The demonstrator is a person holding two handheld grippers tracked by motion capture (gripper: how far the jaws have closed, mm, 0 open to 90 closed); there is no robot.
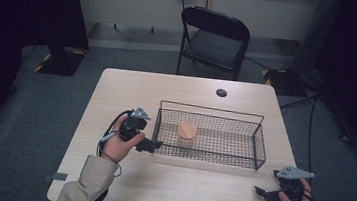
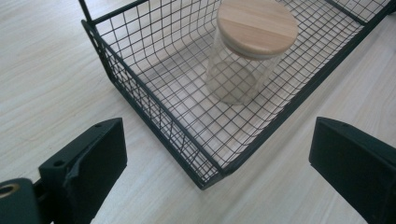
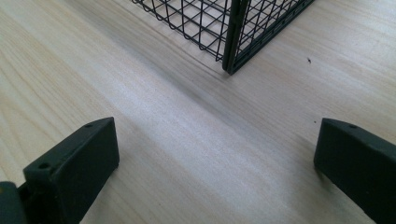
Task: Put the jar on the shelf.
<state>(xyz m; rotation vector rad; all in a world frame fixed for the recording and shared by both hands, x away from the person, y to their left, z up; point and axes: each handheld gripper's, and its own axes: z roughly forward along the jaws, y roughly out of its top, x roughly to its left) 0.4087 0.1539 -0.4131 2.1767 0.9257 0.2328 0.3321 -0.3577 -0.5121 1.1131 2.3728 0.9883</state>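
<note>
Round wood-lidded glass jar (upright) in black wire basket

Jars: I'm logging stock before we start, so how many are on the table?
1. A single glass jar with a wooden lid stands upright inside the wire basket, toward its left half. Nothing on the table could hide another.
</note>
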